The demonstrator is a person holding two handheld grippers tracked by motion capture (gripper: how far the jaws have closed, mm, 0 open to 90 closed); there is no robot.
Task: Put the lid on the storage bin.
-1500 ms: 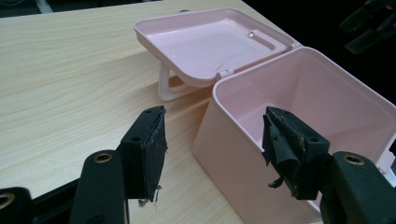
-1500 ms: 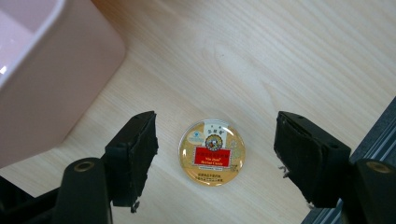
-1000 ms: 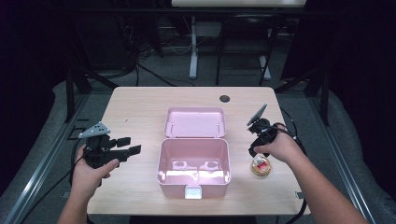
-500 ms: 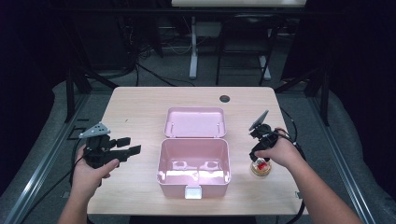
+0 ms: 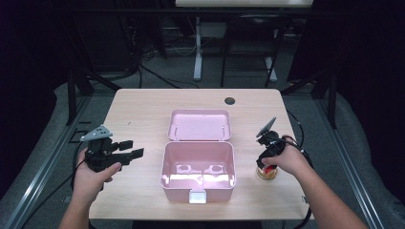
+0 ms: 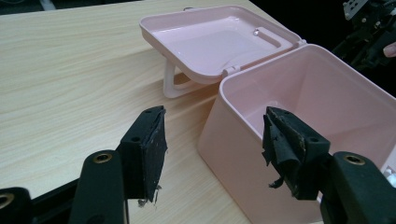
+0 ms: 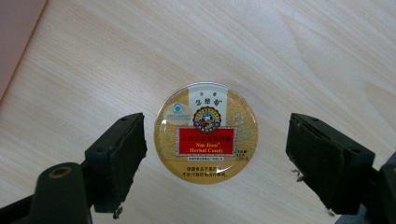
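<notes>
Work in hand: your right hand-held gripper (image 7: pixel 215 158) hangs over the round candy tin (image 7: pixel 207 132), which looks set to be picked up; judged from the layout, the open pink box (image 5: pixel 198 168) is its likely destination.
Key relation: in the right gripper view the tin lies straight below and between the two jaws, one jaw off each side of its rim, neither touching it. A straight descent should bracket it.
Axis: the tin is round and lies flat, label up, so it has no long axis; any jaw heading across its width serves.
Right hand-held gripper, state: jaws spread wider than the tin, holding nothing.
Tin, location: on the table (image 5: pixel 143 109), just right of the box's front right corner, in the high view partly covered by your right hand (image 5: pixel 286 160).
Nearer hand: the right one, directly above the tin; your left hand-held gripper (image 5: pixel 131 149) is well apart, across the box.
Left hand-held gripper, state: jaws spread, empty, pointing at the box's left wall as its own view shows, not touching it.
Box, state: lid (image 5: pixel 199 125) thrown back flat behind the body, interior open.
Caution: the tin is low, so you will likely need the pads close to the table to catch its rim.
</notes>
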